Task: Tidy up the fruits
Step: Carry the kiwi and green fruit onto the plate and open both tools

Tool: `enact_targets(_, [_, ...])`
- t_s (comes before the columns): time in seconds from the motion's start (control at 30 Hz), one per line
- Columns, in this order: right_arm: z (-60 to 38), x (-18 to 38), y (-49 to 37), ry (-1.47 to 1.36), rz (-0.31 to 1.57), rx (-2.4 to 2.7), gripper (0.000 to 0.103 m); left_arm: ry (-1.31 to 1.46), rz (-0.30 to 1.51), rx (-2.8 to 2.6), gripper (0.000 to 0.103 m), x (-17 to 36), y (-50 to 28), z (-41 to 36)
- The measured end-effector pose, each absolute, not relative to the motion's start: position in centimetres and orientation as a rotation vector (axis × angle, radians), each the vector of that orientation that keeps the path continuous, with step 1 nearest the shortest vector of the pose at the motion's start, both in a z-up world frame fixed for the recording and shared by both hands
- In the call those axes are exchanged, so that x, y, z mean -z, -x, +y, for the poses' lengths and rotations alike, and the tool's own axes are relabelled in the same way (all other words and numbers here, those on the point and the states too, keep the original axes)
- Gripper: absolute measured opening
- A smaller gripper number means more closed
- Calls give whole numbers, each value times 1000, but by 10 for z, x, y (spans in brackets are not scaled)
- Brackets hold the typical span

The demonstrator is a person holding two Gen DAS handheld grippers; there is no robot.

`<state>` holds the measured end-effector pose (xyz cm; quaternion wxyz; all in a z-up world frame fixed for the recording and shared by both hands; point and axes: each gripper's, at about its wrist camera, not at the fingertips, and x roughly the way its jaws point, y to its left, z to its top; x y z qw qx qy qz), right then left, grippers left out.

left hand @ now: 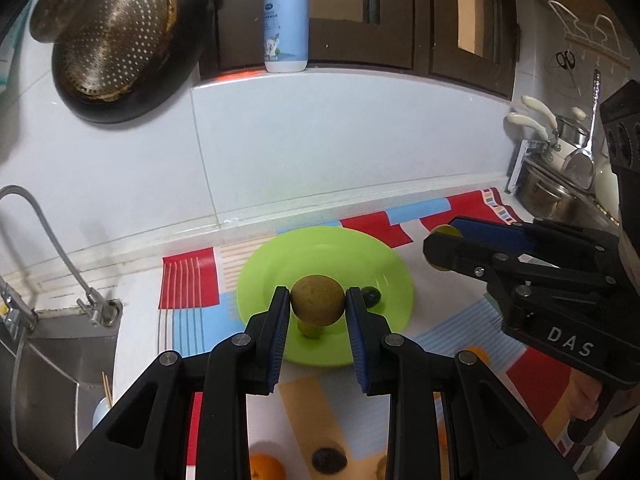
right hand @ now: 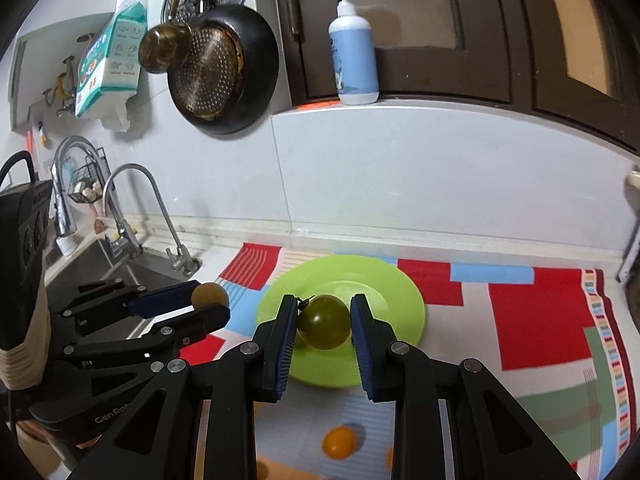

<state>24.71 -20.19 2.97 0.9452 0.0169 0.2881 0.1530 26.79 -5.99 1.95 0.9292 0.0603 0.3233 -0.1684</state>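
My left gripper (left hand: 318,300) is shut on a round brownish fruit (left hand: 317,306), held just above the green plate (left hand: 380,264). On the plate lie a dark grape (left hand: 370,295) and a small green fruit (left hand: 310,330), partly hidden under the held one. My right gripper (right hand: 324,308) is shut on a green tomato-like fruit (right hand: 325,324) over the same plate (right hand: 384,280). Each gripper shows in the other's view: the right gripper (left hand: 442,236) at the plate's right, the left gripper (right hand: 212,300) at its left. Small orange fruits (right hand: 339,442) and a dark fruit (left hand: 329,460) lie on the patterned mat (right hand: 540,320) in front.
A steel sink (right hand: 104,264) with a faucet (right hand: 132,184) lies left of the mat. A black pan with a strainer (left hand: 120,40) hangs on the tiled wall. A soap bottle (left hand: 286,24) stands on the ledge. Pots and utensils (left hand: 560,168) crowd the right end.
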Motion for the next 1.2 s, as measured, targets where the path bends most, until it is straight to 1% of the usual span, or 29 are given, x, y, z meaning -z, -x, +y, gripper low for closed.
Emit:
enact_targets(0.33, [-198,-7,-305,-4,674,-362,29,-143,751,376,29,5,-317,-65])
enact_targets(0.67, [-193,19,-346,15,736,-396,29,-179,847,400,29,37,-358,-68])
enact_targets(0.97, [-189,45,-373,34,820,-422,29,-184,881,412,29,53,-380,-68])
enact_targets(1.0, [-189,46,-374,33,850,-429,29,-184,884,413,29,55,-381,-68])
enact_targets(1.2, [-190,50,-379,26,866,-420,29,-176,880,401,31,55,-383,-66])
